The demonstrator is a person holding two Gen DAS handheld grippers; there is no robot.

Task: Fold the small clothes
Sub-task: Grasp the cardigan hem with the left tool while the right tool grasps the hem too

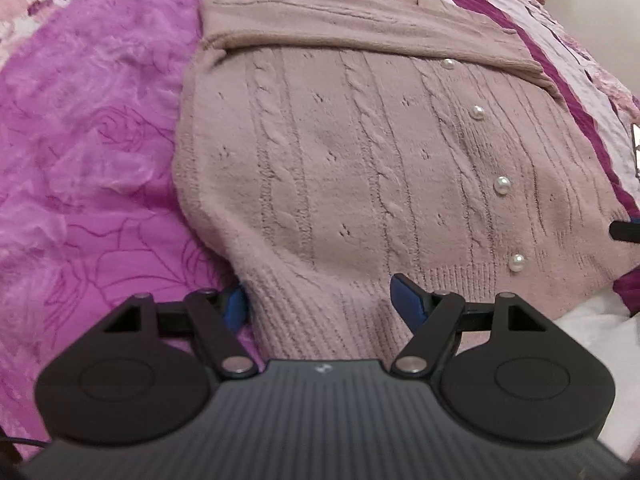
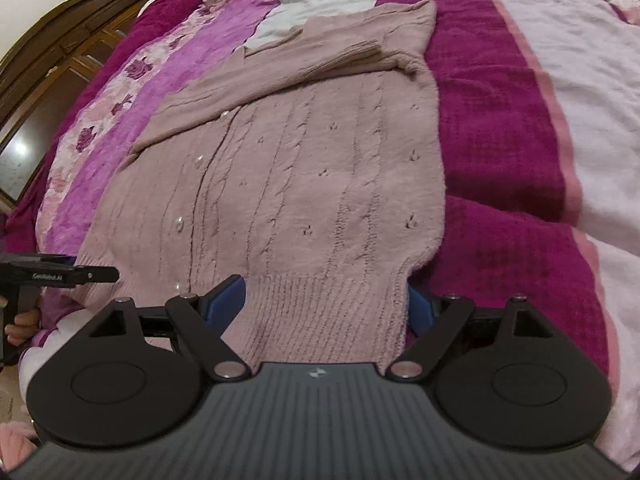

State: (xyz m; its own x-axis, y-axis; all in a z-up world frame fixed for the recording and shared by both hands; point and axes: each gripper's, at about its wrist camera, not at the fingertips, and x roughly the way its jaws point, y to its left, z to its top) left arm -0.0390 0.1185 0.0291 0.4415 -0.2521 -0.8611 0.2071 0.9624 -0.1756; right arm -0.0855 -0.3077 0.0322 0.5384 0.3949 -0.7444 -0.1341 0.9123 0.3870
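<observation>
Blue-padded claws straddle a pink cardigan's hem on the bed.
Left claw [image 1: 320, 300] and right claw [image 2: 326, 304] both gape, angled downward, ribbed hem between unpressed pads; cardigan [image 2: 304, 184] lies flat on magenta-striped bedspread [image 2: 500, 120], wooden headboard [image 2: 72, 36] beyond.

Both wrist views look down, close, sharing the cardigan [image 1: 340, 152].

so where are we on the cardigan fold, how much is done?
Done: both sleeves lie folded across the chest of the pink cardigan, which lies flat on the bedspread. In hand: the left gripper and right gripper sit open, each astride a corner of the ribbed hem, pads not clamped. Left: grip the hem and fold it up toward the collar.
</observation>
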